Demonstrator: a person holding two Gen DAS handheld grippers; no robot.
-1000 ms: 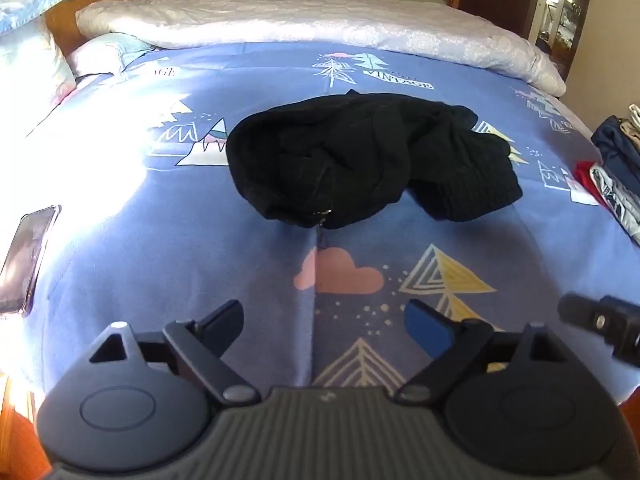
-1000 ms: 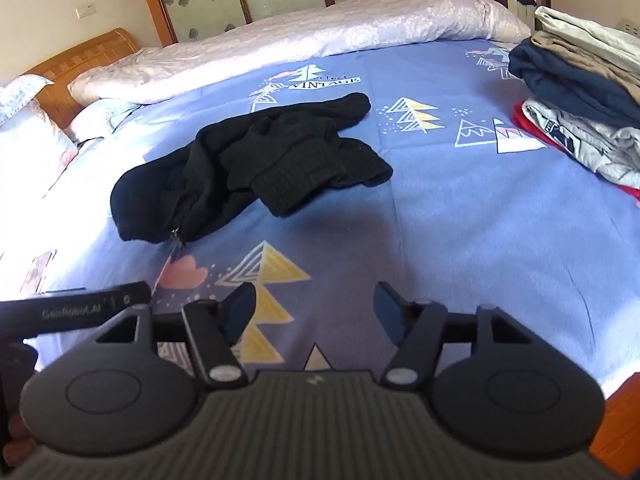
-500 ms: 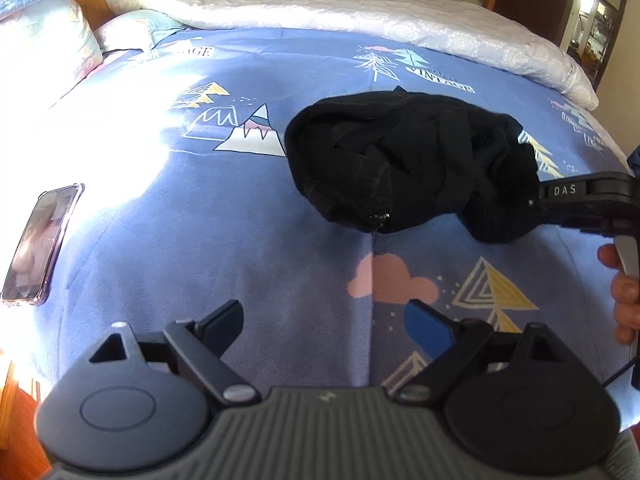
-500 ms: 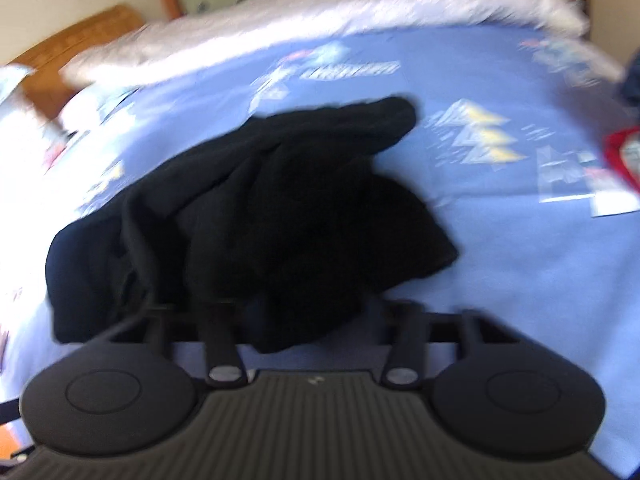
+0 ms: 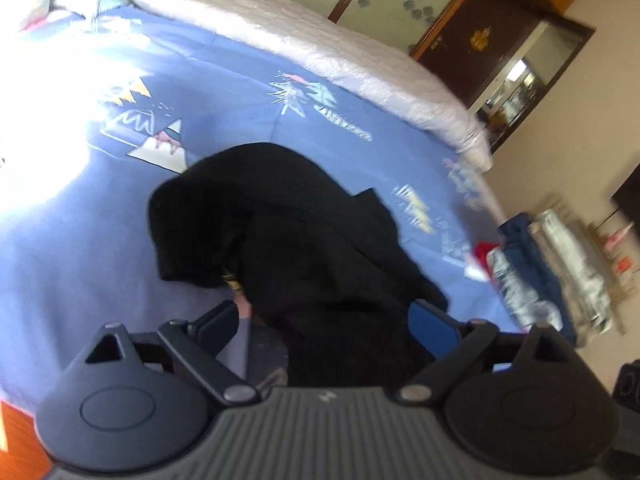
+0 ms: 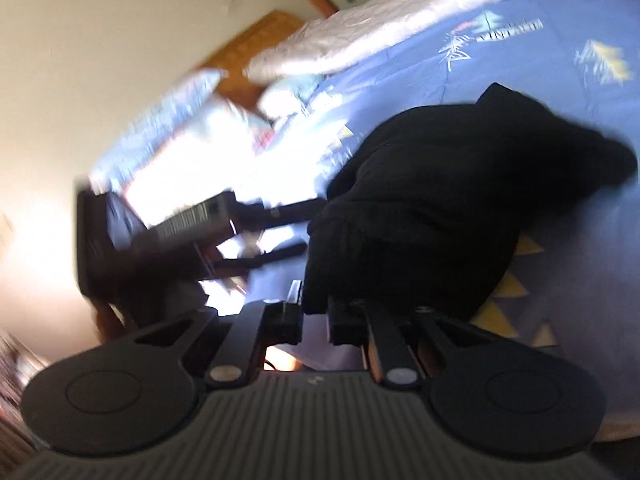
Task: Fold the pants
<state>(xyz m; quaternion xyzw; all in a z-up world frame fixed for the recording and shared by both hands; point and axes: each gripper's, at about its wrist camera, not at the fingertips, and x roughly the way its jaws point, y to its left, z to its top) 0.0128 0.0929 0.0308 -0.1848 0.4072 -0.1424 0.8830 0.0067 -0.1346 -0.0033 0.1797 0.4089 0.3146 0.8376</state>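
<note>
The black pants (image 5: 304,240) lie bunched on the blue patterned bedspread (image 5: 80,248), with one part drawn up toward the cameras. My left gripper (image 5: 326,322) stands wide open just above the bed, and a fold of the pants lies loosely between its fingers without touching the pads. In the right wrist view, my right gripper (image 6: 318,320) has its jaws closing on the near edge of the pants (image 6: 440,208), with black cloth pinched between the pads. The left gripper (image 6: 314,224) also shows there, open, at the pants' left edge. This view is blurred and tilted.
A stack of folded clothes (image 5: 540,272) sits at the bed's right edge. A white quilt (image 5: 360,52) runs along the far side. Pillows (image 6: 180,96) and a wooden headboard (image 6: 256,48) are at the head. The wooden floor (image 5: 12,420) shows past the near edge.
The right gripper went from open over bare bedspread to nearly shut on the pants' near edge, lifting it. The left gripper came close to the pants, still open. Both views have tilted.
</note>
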